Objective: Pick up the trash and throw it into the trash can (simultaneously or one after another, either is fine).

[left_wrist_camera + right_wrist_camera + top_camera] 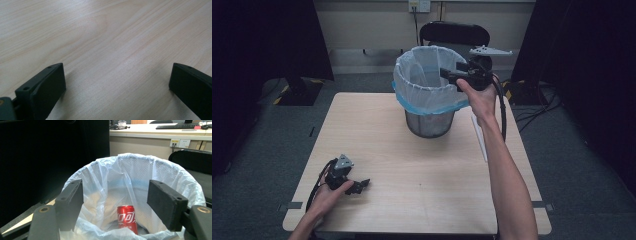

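Standing upright inside the lined bin (110, 170), a red can (127, 219); the right gripper (115, 202) at its 3 o'clock rim has jaws spread, empty; the left gripper (117, 82) also spread.

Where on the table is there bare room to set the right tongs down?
The table is bare between the bin and the left tongs, and along its near right part. Crowded: the far edge around the bin, and the near left corner.
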Motion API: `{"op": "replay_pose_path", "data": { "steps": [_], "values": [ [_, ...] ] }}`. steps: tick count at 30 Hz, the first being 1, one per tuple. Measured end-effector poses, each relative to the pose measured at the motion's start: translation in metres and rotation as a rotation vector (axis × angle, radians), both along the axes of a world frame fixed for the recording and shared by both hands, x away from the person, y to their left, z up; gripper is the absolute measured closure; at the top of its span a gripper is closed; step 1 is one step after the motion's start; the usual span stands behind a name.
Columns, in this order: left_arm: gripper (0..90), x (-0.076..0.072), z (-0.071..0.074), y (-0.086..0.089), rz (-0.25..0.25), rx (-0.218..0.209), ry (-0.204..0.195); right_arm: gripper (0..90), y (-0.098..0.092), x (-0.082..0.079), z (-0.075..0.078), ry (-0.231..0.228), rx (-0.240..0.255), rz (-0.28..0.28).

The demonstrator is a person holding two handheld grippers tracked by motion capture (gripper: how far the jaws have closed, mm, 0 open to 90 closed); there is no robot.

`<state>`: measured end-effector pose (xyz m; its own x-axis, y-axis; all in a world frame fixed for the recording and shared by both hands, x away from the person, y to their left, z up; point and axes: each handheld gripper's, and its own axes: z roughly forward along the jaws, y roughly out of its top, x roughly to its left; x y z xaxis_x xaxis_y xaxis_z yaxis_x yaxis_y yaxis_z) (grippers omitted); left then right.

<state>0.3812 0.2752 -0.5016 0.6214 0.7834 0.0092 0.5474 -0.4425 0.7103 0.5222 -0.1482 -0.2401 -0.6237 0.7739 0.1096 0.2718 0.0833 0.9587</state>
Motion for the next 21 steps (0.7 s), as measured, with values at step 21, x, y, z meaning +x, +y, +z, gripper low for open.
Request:
{"op": "replay_pose_path", "data": {
  "steps": [21],
  "values": [
    [0.5,0.0,0.0,0.0,0.002,0.001,-0.001,23.6,-0.029,-0.037,-0.009,0.007,-0.088,-0.006]
  ]
}}
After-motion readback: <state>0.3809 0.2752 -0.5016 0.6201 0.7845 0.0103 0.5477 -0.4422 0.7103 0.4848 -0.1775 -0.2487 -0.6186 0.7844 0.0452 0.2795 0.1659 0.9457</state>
